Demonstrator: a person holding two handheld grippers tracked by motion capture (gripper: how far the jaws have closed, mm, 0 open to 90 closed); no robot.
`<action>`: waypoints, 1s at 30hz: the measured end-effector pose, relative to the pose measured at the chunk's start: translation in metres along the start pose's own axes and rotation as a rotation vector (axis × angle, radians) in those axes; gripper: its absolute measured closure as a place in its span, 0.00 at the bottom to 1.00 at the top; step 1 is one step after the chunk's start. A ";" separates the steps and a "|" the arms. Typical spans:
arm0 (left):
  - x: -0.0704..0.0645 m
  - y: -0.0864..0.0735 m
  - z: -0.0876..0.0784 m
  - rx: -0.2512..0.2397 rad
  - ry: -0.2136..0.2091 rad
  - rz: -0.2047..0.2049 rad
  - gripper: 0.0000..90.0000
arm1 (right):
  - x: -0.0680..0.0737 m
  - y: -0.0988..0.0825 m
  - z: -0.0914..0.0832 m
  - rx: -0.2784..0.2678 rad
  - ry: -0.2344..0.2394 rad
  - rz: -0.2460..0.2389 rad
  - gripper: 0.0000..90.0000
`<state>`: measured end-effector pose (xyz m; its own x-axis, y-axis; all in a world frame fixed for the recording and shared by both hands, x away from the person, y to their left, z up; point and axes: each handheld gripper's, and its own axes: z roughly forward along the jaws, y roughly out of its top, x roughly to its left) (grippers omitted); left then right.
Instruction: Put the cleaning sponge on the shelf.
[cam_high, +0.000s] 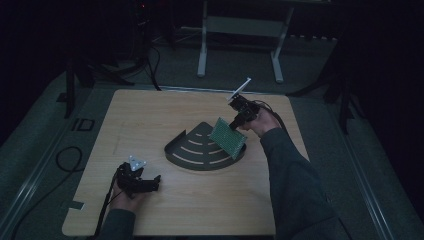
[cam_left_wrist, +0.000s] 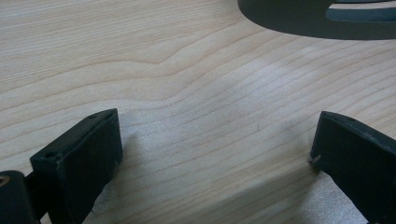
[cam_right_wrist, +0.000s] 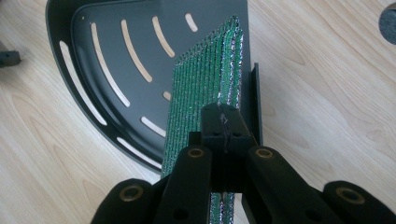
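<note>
green pad (cam_right_wrist: 205, 79) pinched in R gripper (cam_right_wrist: 224, 128), over slotted tray (cam_right_wrist: 100, 56)

The room beyond the desk (cam_high: 150, 210) is too dark to resolve. In the left gripper view, the tray (cam_left_wrist: 299, 21) is cut off by the top edge. In the right gripper view, the right tool (cam_right_wrist: 223, 122) covers the lower end of the green mesh pad (cam_right_wrist: 205, 79); a grey patch (cam_right_wrist: 388, 17) is cropped at the right edge.
</note>
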<state>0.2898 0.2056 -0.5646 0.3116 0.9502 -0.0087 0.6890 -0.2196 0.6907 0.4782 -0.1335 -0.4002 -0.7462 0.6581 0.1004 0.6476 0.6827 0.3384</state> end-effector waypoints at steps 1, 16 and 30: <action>0.000 0.000 0.000 0.001 0.000 0.001 0.02 | 0.000 0.001 0.001 -0.006 -0.001 -0.001 1.00; 0.000 0.000 0.000 0.000 -0.003 0.003 0.02 | 0.006 0.012 0.018 -0.021 0.020 0.013 1.00; 0.000 0.000 0.000 0.001 -0.005 0.002 0.02 | 0.013 0.015 0.042 0.010 -0.014 -0.009 1.00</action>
<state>0.2897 0.2052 -0.5645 0.3160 0.9487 -0.0105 0.6886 -0.2217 0.6904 0.4844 -0.1013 -0.4331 -0.7501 0.6560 0.0839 0.6421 0.6921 0.3297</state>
